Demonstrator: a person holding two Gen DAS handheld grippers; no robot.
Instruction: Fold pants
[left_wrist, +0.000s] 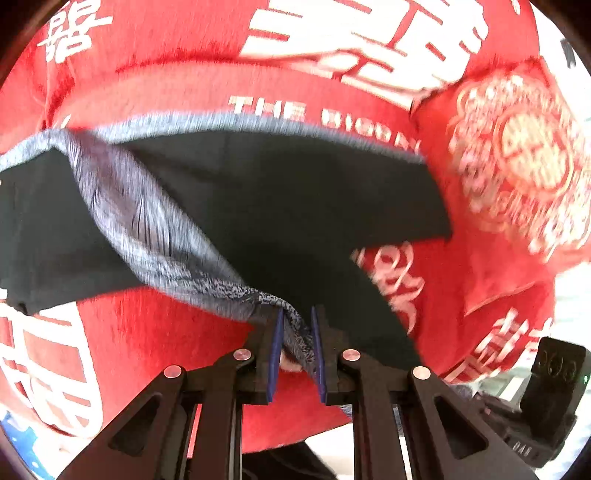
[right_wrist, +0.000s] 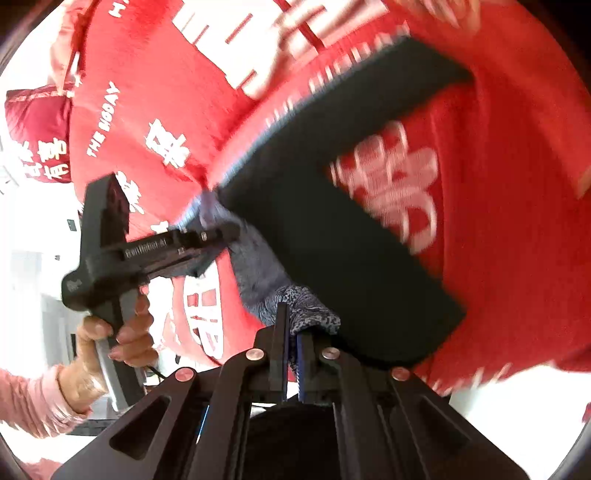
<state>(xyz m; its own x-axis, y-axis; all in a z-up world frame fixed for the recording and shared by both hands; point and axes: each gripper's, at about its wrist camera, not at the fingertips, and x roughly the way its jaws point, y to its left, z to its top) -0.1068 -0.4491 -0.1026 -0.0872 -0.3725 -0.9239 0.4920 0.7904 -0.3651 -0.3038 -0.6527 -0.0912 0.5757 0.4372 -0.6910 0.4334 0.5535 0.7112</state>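
Note:
Black pants (left_wrist: 295, 192) with a mottled grey waistband (left_wrist: 147, 229) hang lifted above a red bedcover (left_wrist: 166, 336) printed with white characters. My left gripper (left_wrist: 297, 325) is shut on one end of the grey waistband, which bunches between its blue pads (left_wrist: 276, 347). In the right wrist view the pants (right_wrist: 332, 236) stretch away as a dark band, and my right gripper (right_wrist: 291, 332) is shut on the waistband's other end (right_wrist: 306, 302). There the left gripper (right_wrist: 218, 236) shows too, held by a hand (right_wrist: 122, 332) and clamped on the grey band.
The red bedcover (right_wrist: 517, 184) fills most of both views. A red pillow (right_wrist: 37, 122) lies at the upper left of the right wrist view, with a pink sleeve (right_wrist: 26, 402) at lower left. The right gripper's body (left_wrist: 546, 398) shows at the left wrist view's lower right.

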